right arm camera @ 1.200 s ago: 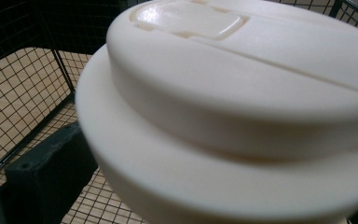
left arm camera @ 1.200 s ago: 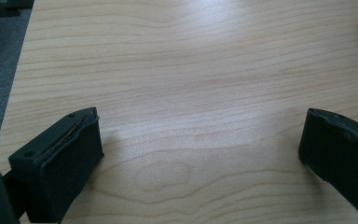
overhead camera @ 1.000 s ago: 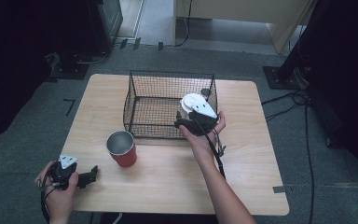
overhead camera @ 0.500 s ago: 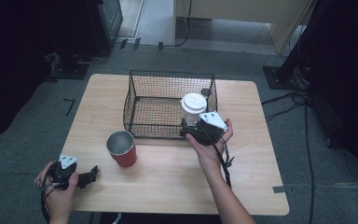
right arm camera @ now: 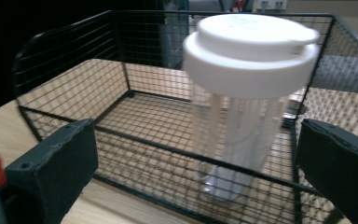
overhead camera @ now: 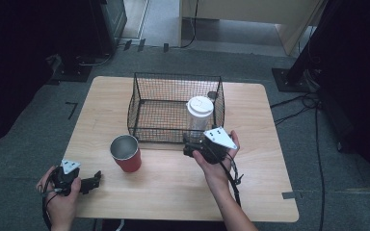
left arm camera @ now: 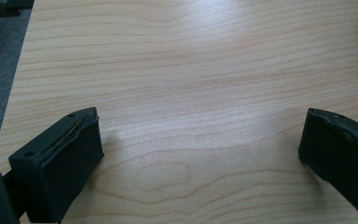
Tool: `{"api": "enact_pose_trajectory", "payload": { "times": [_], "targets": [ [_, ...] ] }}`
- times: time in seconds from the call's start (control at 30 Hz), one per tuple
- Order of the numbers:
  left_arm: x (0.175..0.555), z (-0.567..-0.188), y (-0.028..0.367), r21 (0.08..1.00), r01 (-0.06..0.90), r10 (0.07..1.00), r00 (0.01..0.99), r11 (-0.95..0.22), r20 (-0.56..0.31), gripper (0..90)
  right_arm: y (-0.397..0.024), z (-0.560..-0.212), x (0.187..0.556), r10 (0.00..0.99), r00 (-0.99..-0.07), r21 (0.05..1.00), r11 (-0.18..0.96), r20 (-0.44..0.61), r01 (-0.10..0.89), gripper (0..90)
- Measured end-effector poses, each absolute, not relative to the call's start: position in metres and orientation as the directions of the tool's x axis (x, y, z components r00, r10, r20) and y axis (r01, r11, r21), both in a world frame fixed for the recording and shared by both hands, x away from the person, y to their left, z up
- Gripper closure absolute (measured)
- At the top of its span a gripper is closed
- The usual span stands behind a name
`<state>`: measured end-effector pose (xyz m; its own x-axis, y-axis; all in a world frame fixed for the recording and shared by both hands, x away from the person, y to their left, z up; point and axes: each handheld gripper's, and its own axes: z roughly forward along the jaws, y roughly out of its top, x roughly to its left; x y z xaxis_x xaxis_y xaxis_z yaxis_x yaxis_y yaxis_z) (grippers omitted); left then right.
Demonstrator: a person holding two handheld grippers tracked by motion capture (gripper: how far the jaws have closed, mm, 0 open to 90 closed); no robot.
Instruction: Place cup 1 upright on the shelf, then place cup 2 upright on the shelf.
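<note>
Since the earlier frame my right gripper (overhead camera: 191, 146) has let go of the lidded plastic cup (overhead camera: 199, 114) and backed out, jaws apart. Now the cup stands upright inside the wire basket (overhead camera: 139, 91), so I judge this placing done; the red cup (overhead camera: 125, 153) waits outside, and my left gripper (overhead camera: 94, 180) rests spread open on the table (overhead camera: 260, 168).

Nothing here carries writing I can read: the white plastic lid (right arm camera: 249, 49) of the clear lidded cup is blank, and the red metal-lined cup (overhead camera: 125, 152) shows no label.
</note>
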<state>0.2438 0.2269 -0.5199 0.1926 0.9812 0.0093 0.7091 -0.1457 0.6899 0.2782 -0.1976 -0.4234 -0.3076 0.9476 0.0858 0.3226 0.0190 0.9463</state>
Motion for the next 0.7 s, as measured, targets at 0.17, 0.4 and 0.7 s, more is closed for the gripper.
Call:
{"api": "enact_pose_trajectory", "payload": {
  "times": [0.17, 0.4, 0.7],
  "targets": [
    [0.244, -0.52, 0.227, 0.689, 0.71, 0.981, 0.194, -0.147, 0.01, 0.1, -0.188, -0.425, 0.272, 0.936, -0.342, 0.948, 0.033, 0.081, 0.316, 0.0],
    [0.244, -0.52, 0.227, 0.688, 0.71, 0.981, 0.194, -0.148, 0.011, 0.1, -0.172, -0.429, 0.266, 0.913, -0.4, 0.95, 0.05, 0.082, 0.308, 0.0],
    [0.244, -0.52, 0.227, 0.688, 0.711, 0.981, 0.194, -0.148, 0.011, 0.1, -0.153, -0.434, 0.261, 0.88, -0.467, 0.951, 0.067, 0.086, 0.302, 0.0]
  ]
}}
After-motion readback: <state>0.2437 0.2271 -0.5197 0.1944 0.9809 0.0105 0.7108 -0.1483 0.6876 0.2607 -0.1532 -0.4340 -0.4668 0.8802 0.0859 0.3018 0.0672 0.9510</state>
